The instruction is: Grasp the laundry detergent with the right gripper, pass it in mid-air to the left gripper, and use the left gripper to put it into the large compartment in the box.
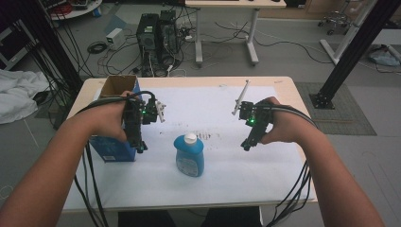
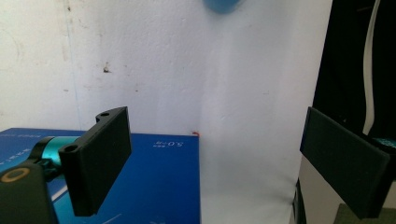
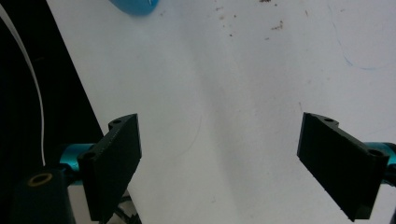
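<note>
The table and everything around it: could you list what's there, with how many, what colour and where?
bottle: one, blue with a white cap, lying mid-table between the grippers
box: one, blue with an open brown top, at the table's left edge
table: one, white sheet over a light wooden top
computer towers: two, black, on the floor behind the table
desk: one, pale, with white legs, farther back
cloth: one, white, heaped on the floor at far left
left gripper: one, black, jaws open, above the box
right gripper: one, black, jaws open, over the white sheet
</note>
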